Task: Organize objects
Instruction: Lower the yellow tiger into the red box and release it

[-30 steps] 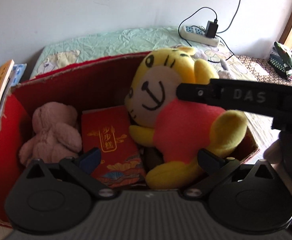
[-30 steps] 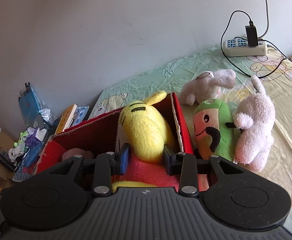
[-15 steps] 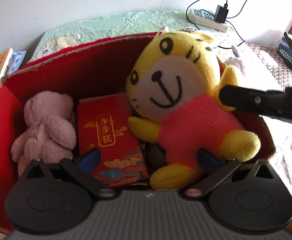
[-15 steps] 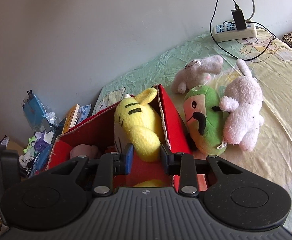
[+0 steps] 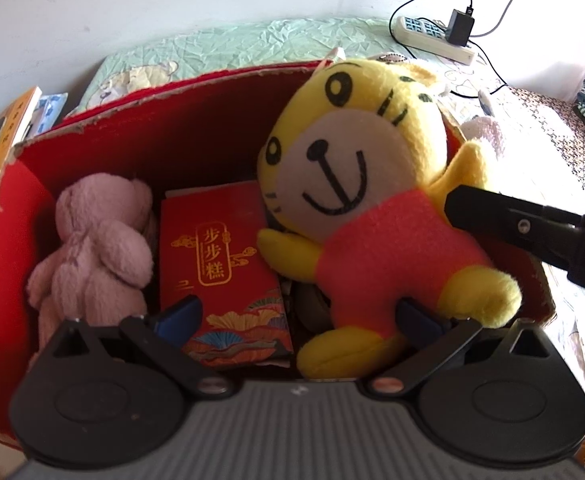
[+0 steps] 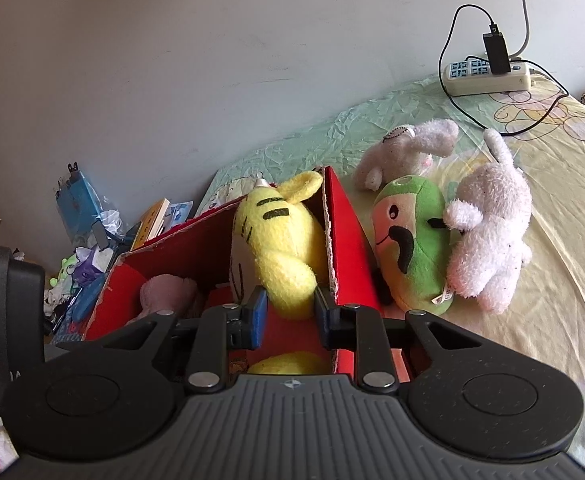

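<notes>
Both wrist cameras look down, seemingly close, sharing the red box (image 5: pixel 196 80).

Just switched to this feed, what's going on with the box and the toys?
The right gripper is closing its fingers on the yellow tiger plush's arm, inside the red box. The left gripper hovers open over the box. A pink bear and a red packet are inside; three plush toys lie on the bed.

bed (image 6: pixel 552 280) – red box (image 6: pixel 352 248), plushies, pwr strip (image 6: pixel 488 78)
</notes>
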`<state>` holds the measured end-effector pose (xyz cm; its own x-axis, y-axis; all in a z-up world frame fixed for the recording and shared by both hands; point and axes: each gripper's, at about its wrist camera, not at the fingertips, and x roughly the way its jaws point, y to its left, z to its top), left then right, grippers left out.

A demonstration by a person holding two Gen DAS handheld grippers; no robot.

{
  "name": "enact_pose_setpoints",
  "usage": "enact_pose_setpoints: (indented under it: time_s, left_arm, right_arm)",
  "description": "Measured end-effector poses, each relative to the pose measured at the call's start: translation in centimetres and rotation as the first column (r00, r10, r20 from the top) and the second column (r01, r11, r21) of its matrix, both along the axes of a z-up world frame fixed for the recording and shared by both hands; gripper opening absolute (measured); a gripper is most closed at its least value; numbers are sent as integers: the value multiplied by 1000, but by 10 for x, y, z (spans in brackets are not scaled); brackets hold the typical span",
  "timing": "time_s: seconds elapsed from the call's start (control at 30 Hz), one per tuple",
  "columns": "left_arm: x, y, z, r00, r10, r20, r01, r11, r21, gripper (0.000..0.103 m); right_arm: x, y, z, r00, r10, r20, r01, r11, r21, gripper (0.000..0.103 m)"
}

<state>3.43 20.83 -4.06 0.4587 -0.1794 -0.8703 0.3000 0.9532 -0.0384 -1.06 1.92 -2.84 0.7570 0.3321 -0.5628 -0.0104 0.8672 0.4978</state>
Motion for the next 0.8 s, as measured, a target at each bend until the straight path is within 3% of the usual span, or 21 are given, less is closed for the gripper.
enact_pose_setpoints:
  time_s: [0.4, 0.8]
  left_arm:
    - [-11, -10, 7, 994, 111, 18, -112, 992, 65, 103]
    - [-34, -21, 30, 963, 255, 86, -265, 954, 141, 102]
  right_arm:
    - [5, -7, 1, 994, 106, -11, -106, 994, 8, 25]
    - [-1, -23, 10, 977, 215, 5, -215, 976, 25, 26]
